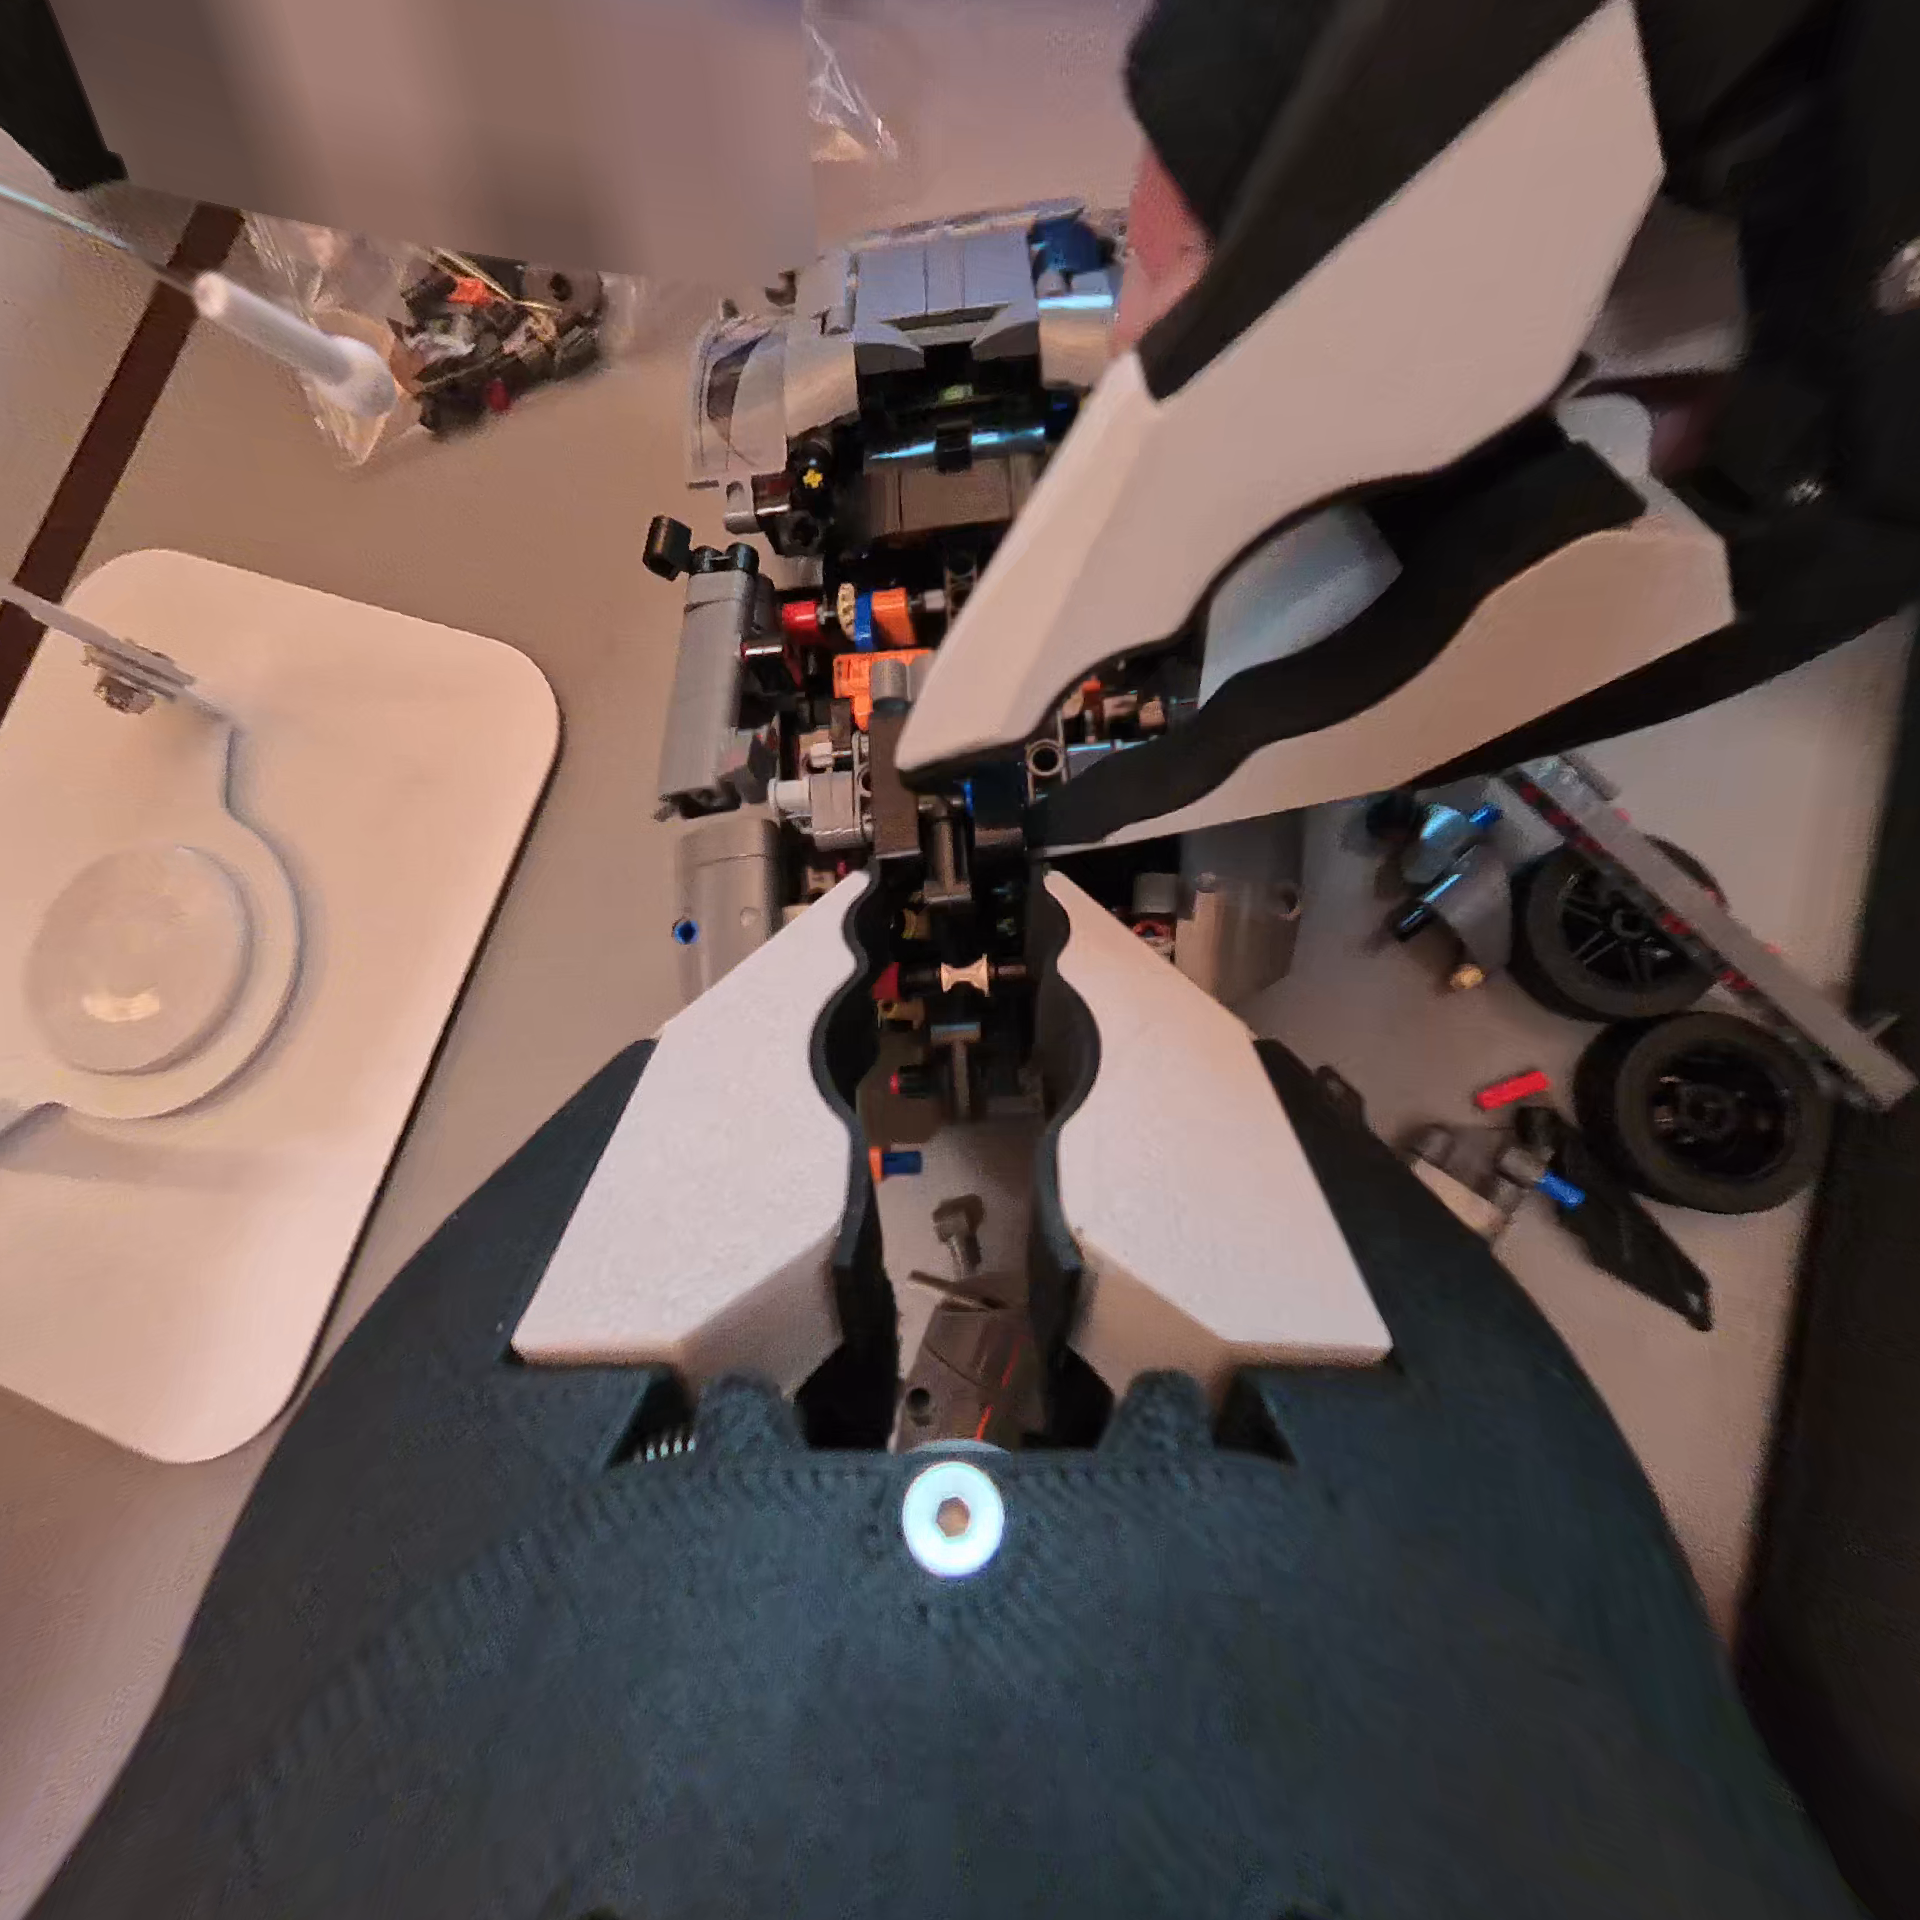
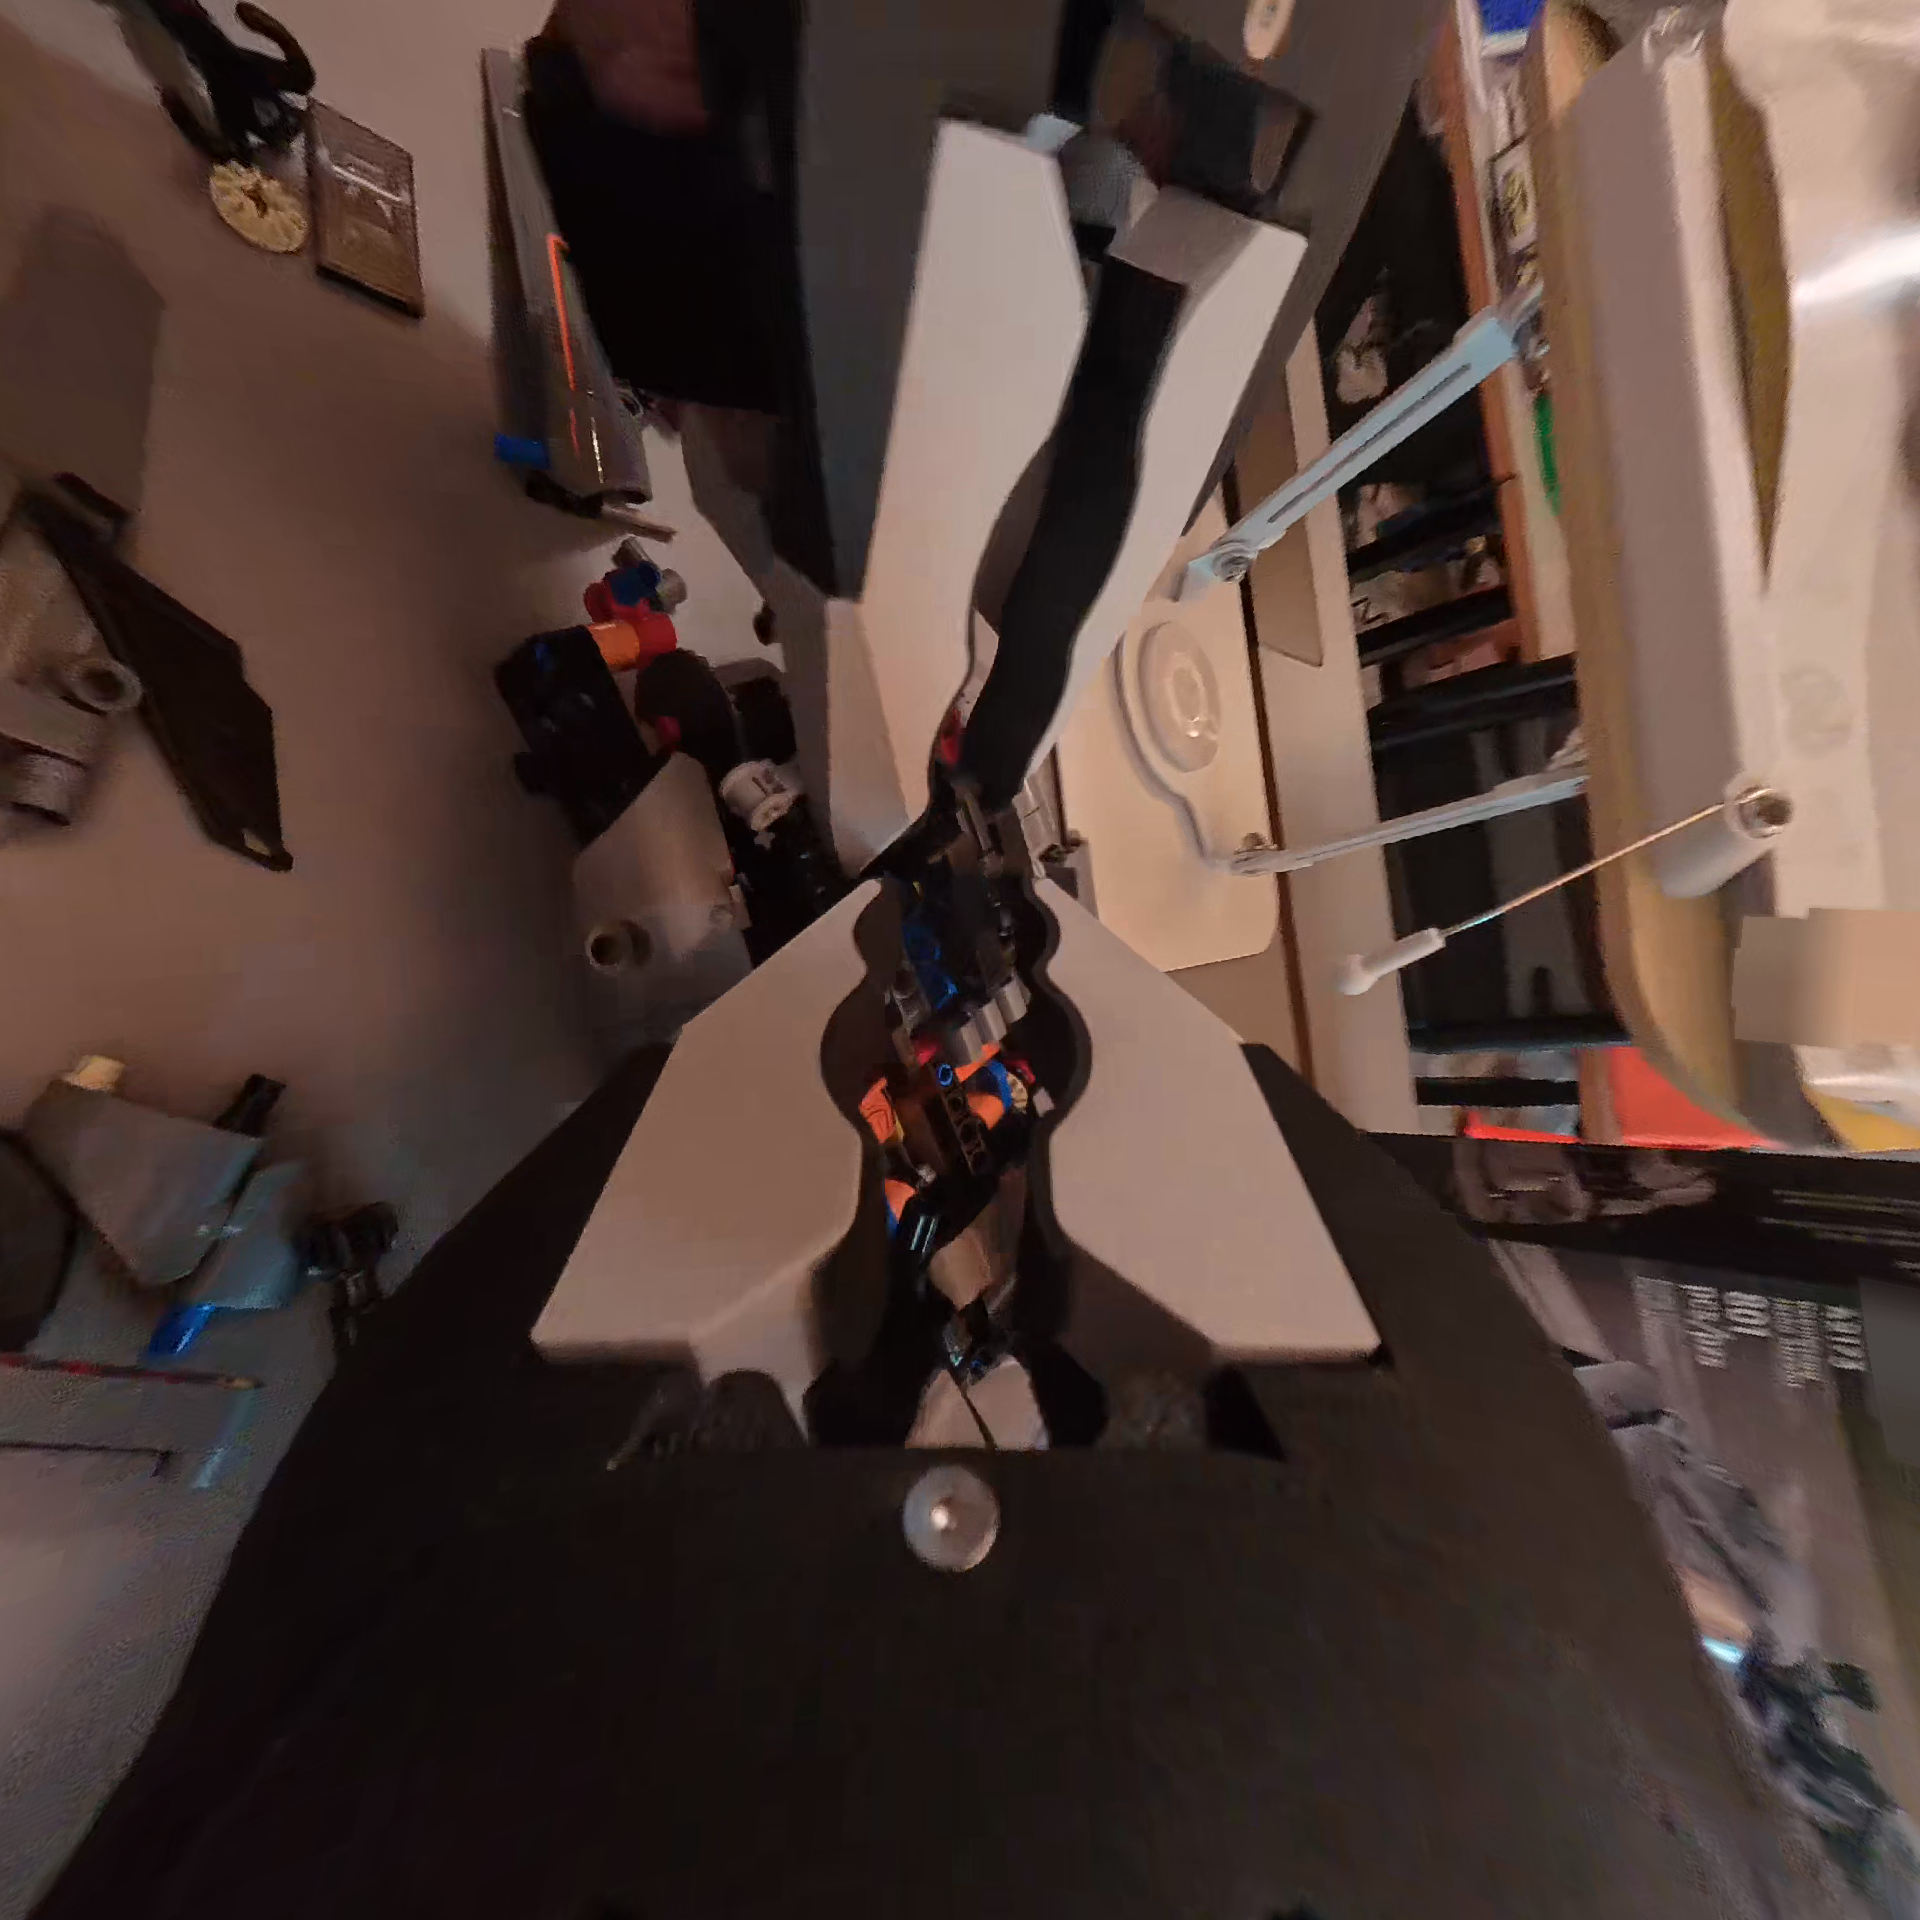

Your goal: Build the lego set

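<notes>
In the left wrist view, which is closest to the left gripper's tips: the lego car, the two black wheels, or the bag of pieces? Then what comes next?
1. Lego car: right at the left gripper.
2. Black wheels: off to the right on the table.
3. Bag of pieces: far back on the left.

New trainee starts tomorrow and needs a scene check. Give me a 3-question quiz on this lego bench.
1. In the left wrist view, on which side of the lego car chassis do the two loose black tyres lie? A) right B) left C) on top of it
2. True or false: the left tongs and the right tongs both point at the middle of the chassis, tips close together.
3. Fill in: the small flat loose piece on the table just left of the nearer tyre is coloured ___.

Key: 1 A; 2 true; 3 red.
</notes>
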Demonstrator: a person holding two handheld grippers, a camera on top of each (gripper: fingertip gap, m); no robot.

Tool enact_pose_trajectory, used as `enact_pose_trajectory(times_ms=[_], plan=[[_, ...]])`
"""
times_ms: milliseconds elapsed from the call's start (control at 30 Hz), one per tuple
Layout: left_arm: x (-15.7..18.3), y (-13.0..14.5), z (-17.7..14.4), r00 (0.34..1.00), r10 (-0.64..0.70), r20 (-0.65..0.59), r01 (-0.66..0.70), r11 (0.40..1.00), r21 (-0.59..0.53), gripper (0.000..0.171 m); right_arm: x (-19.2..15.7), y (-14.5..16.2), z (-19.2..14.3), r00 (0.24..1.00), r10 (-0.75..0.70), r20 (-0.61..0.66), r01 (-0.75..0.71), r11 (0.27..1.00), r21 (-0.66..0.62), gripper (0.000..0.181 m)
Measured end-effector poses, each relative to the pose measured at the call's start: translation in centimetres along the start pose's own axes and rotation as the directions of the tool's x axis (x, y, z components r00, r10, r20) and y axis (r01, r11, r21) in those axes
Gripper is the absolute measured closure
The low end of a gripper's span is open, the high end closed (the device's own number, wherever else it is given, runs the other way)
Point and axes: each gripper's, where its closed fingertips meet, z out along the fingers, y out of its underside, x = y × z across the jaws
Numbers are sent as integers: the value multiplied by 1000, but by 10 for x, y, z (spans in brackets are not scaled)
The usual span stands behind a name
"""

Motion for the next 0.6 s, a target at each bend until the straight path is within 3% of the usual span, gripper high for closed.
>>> enact_pose_trajectory(times_ms=[100, 200, 400, 600], plan=[[3, -11, -10, 990, -102, -100, 112, 989, 93, 149, 10, -6, -11, 999, 25, -44, -23, 999, 45, 172], [8, -21, -21, 962, -160, -221, 202, 963, 179, 149, 15, -12, -19, 992, 126, 11, -127, 986, 111, 172], [11, -28, -27, 966, -126, -225, 176, 960, 218, 149, 19, -12, -25, 972, 221, 75, -231, 959, 166, 172], [12, -35, -30, 920, -191, -341, 293, 915, 279, 150, 21, -13, -30, 994, 92, -66, -87, 994, 74, 176]])
